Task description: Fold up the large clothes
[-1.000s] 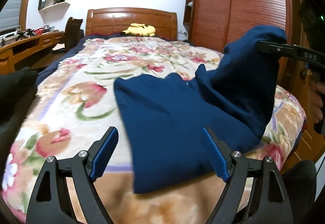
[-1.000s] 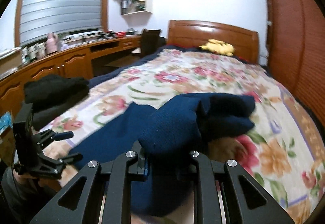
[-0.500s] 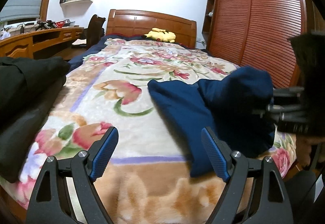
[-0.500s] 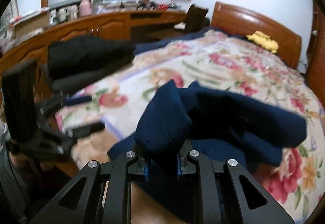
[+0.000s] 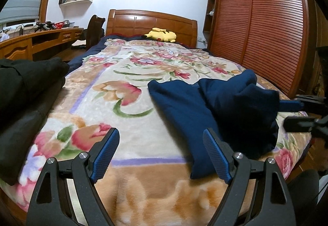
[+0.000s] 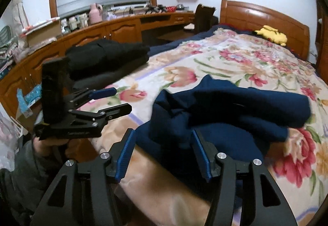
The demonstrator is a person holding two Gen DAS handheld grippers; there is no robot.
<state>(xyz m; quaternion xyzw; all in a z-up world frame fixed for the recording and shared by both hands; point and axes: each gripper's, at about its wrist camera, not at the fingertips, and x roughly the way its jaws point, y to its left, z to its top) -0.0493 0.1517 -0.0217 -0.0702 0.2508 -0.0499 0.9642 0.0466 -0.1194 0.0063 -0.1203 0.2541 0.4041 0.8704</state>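
Floral bedding covers the bed (image 5: 127, 103), which runs from its foot edge up to a wooden headboard (image 5: 151, 23), where a yellow plush toy (image 5: 162, 35) lies. Along one side stands a louvred wooden wardrobe (image 5: 260, 27); on the other side a curved wooden table (image 6: 114, 27) carries bottles and boxes below a shuttered window. The navy garment (image 5: 184, 111) lies near the foot of the bed, toward the wardrobe-side corner, its long axis running roughly from the foot edge toward the headboard in the left wrist view. One part of it is thrown over the rest and sits there as a rumpled hump (image 5: 242, 99) on the wardrobe side, so the piece is uneven rather than flat. A stack of black clothes (image 5: 26, 90) rests at the opposite, table-side edge of the bed, well apart from the navy one. The left gripper (image 5: 162, 152) hangs over the foot edge with its blue fingers (image 5: 106, 150) spread wide and nothing between them but bare blanket; a hand (image 6: 51, 144) in a grey sleeve holds it. The right gripper (image 6: 162, 150) has just been opening: its fingers (image 6: 126, 152) now stand apart on either side of a fold of navy cloth, which lies between them without being pressed.
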